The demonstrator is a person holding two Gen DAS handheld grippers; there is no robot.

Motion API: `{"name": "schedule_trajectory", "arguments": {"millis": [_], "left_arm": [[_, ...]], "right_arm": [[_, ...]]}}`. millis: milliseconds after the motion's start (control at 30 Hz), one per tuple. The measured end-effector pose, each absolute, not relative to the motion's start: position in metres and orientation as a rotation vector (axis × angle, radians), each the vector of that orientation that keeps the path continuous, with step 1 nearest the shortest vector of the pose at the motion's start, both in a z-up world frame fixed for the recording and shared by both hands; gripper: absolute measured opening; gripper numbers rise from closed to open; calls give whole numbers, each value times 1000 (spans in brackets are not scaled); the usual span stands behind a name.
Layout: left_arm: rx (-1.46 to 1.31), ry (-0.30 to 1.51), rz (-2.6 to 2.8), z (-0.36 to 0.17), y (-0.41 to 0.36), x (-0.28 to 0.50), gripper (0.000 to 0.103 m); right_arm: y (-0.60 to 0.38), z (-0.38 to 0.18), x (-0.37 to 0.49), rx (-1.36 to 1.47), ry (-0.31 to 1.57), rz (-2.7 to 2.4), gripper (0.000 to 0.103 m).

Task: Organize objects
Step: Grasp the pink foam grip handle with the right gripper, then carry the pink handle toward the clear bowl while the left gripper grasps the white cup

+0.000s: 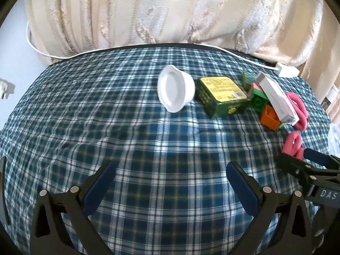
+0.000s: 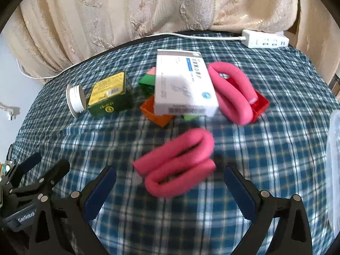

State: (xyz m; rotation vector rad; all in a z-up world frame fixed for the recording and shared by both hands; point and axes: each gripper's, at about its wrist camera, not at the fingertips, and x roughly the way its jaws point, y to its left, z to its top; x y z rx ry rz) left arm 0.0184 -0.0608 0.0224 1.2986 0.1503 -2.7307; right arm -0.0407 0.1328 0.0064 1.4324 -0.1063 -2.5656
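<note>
Approach stage: your right tool, spread, faces the pink foam loop at lower centre; left tool also spread. Next, straddle and pinch.

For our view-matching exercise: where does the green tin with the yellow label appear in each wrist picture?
Left wrist: green tin right of centre, touching the white cup.
Right wrist: green tin left of centre, the cup on its left.
Shared landmark: white power strip at the far edge.
</note>
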Motion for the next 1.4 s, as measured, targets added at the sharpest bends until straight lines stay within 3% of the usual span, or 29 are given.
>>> {"name": "schedule_trajectory", "arguments": {"millis": [367,433,533,600,1400], "left_arm": [[1318,158,-2695,22,-66,18,103],[1331,160,-2688,21,-63,15,103],[1346,161,-2681,18,-61,11,103],[1349,159,-2679,17,-60,10,103],[1374,202,-2767,33,-79,-50,103]], "right_arm": [[121,1,-46,1382,-57,-2553,102],[121,1,-45,1375,-33,-2565,98],[121,3,-42,1362,24,-2602,80],[124,4,-40,1352,16,-2600,78],[178,21,10,1243,-179,-2647,78]]}}
